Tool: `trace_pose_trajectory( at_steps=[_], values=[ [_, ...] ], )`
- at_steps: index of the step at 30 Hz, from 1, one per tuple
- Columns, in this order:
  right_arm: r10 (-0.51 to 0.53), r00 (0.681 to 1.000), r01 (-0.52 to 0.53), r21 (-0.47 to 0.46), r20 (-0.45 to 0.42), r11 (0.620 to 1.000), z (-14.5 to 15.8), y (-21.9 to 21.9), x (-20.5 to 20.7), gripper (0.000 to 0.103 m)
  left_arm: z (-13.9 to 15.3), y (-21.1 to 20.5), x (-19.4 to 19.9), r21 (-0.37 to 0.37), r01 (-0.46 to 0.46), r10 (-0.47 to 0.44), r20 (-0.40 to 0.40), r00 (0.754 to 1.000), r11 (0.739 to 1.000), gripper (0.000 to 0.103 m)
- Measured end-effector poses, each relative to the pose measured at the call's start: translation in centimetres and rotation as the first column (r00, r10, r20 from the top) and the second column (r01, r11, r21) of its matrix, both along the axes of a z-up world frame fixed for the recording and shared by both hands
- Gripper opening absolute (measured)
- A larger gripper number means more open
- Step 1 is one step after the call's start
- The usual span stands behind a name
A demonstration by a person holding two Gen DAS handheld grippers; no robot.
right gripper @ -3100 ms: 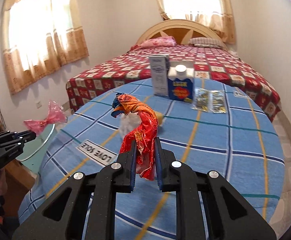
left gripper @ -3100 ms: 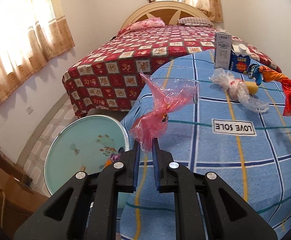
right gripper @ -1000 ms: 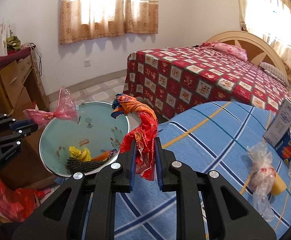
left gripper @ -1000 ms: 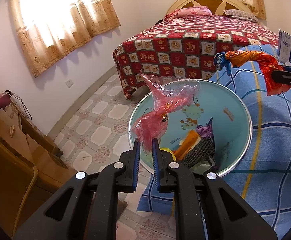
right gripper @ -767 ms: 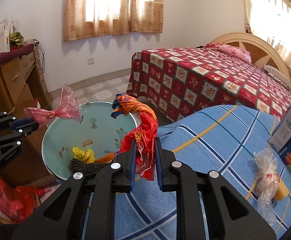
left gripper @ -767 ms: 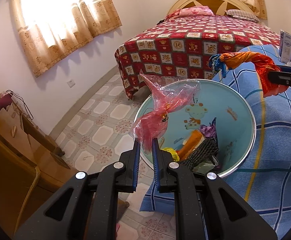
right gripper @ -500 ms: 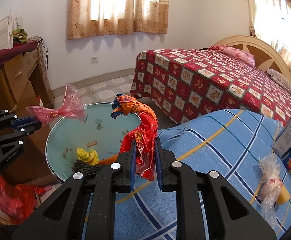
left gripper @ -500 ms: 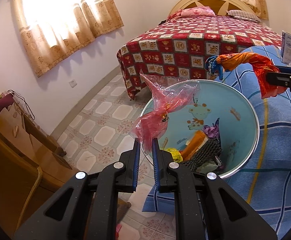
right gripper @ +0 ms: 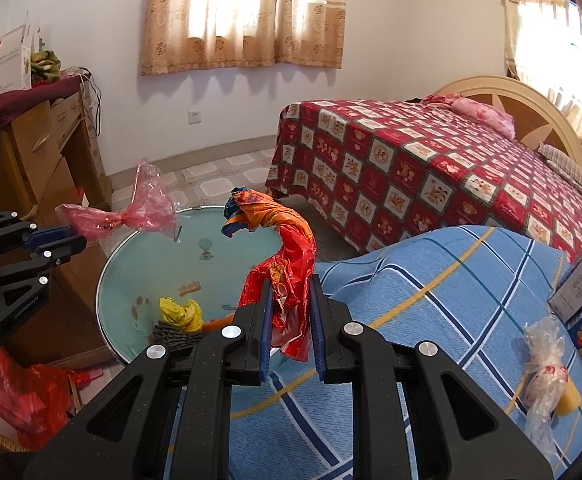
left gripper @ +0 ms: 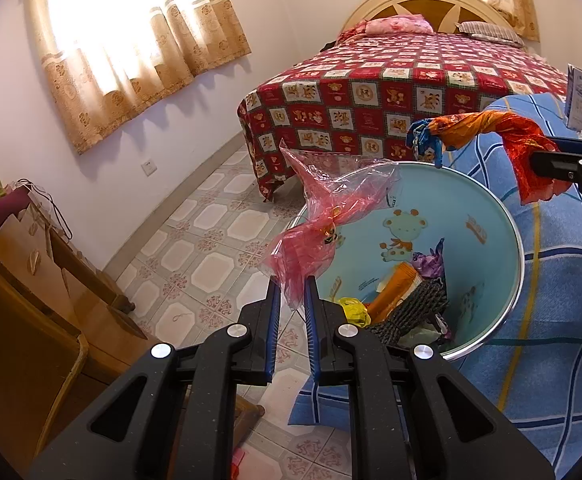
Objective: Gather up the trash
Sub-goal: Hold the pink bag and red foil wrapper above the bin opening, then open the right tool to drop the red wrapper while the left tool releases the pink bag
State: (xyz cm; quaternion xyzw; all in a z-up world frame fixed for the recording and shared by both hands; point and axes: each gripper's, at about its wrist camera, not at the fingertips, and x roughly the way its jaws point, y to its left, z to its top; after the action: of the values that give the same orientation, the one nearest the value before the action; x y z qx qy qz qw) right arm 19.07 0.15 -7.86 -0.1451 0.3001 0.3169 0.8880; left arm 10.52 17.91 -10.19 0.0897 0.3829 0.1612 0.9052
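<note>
A bedroom with a blue checked tablecloth (right gripper: pixel 431 280) beside a round pale-blue trash bin (left gripper: pixel 487 216). The left gripper (left gripper: pixel 291 292) pinches a crumpled pink plastic bag (left gripper: pixel 323 224) at the bin's rim; the right gripper (right gripper: pixel 290 300) clamps a red-orange foil wrapper (right gripper: pixel 287 248) over the bin's table-side edge.

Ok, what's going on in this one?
A person with a gripper in each hand is clearing trash off a table. The left gripper pinches a pink plastic bag, the right gripper a red and orange wrapper. Both are held by the light blue bin beside the table, which already holds trash. A clear bag and cartons remain on the tablecloth.
</note>
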Motion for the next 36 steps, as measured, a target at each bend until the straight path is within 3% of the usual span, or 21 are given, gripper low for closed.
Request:
trace_pose_trajectory(
  at_steps=[27,30,33,36],
  values=[
    [0.009,1.0,-0.009,0.006,-0.003,1.0,0.3,0.6,-0.2,0.021,0.2,-1.0,0.1,-0.016,0.009,-0.009,0.009,1.0,1.0,0.016],
    [0.016,1.0,-0.016,0.018,-0.012,1.0,0.4,0.7,-0.2,0.031,0.2,-1.2,0.1,-0.018,0.013,-0.013,0.014,1.0,1.0,0.029],
    [0.012,1.0,-0.012,0.025,-0.013,1.0,0.5,0.7,-0.3,0.041,0.3,-1.4,0.0,-0.017,0.006,-0.006,0.023,1.0,1.0,0.051],
    [0.009,1.0,-0.009,0.032,-0.011,0.999,0.5,0.6,-0.3,0.049,0.4,-1.5,-0.1,-0.015,0.004,-0.004,0.028,1.0,1.0,0.057]
  ],
)
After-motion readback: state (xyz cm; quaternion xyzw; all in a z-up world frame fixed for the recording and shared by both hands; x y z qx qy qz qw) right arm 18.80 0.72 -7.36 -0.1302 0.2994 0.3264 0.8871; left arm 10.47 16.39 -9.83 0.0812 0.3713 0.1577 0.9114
